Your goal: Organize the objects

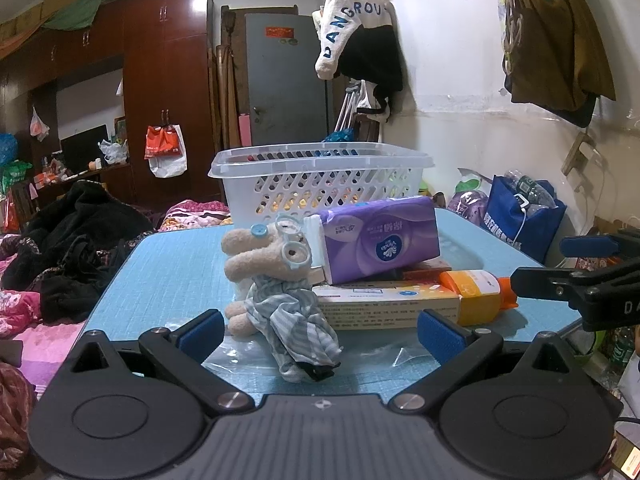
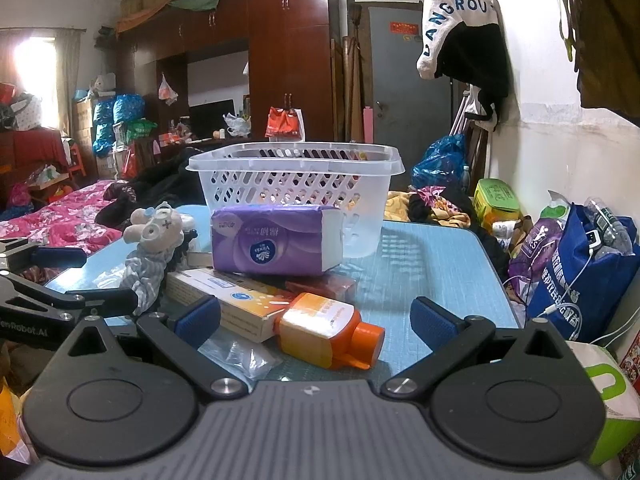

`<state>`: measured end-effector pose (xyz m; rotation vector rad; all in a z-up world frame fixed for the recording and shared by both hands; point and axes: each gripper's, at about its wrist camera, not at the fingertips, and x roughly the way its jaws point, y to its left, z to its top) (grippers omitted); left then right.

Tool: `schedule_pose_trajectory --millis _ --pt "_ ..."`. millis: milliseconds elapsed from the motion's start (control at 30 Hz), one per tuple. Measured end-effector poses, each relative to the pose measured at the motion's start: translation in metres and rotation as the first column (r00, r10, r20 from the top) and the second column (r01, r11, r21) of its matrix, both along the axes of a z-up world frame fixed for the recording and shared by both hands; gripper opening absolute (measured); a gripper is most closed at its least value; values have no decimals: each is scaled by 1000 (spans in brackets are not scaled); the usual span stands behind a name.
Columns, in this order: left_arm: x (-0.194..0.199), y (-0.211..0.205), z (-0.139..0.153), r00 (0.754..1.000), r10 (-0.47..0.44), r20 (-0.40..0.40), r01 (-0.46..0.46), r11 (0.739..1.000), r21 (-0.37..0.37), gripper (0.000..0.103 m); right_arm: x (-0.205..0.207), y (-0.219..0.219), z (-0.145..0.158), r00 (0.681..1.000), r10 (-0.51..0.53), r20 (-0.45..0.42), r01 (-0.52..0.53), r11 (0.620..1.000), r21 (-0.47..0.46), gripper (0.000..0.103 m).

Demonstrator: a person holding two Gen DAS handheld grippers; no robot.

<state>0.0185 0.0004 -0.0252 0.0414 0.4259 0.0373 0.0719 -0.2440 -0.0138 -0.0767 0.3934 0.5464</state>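
Both claws spread (empty) | tissue pack (image 2: 276, 242) hides basket (image 2: 296, 160) front | red box mostly covered

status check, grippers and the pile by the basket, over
Left gripper open, facing plush toy. Right gripper open, over orange bottle. Basket behind tissue pack.

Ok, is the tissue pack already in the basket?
No, the tissue pack lies outside the basket, on top of the boxes on the table in front of it.
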Motion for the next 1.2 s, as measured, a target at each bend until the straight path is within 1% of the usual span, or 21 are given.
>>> schedule_pose_trajectory --millis 267,600,800,900,1000,1200 --pt "0 -5 -1 1000 -20 -2 20 1000 22 103 1 -1 0 1000 -1 -3 1 1000 1 103" --pt "0 -6 -1 1000 -24 1 24 1000 20 103 2 -2 -1 1000 -5 -2 5 1000 1 103" --pt "0 -8 -2 999 -35 -2 35 999 32 103 3 -3 -1 1000 -3 -5 3 1000 3 103" --pt "0 -7 -2 999 -47 -8 48 999 21 103 2 -3 -1 1000 3 7 -3 1000 0 103" --pt "-1 -7 -3 999 -38 -2 38 999 29 103 0 -3 -1 1000 0 25 0 1000 11 103" --pt "-1 -6 -2 999 -36 -1 36 999 28 103 3 -4 -1 1000 -6 13 6 1000 18 103"
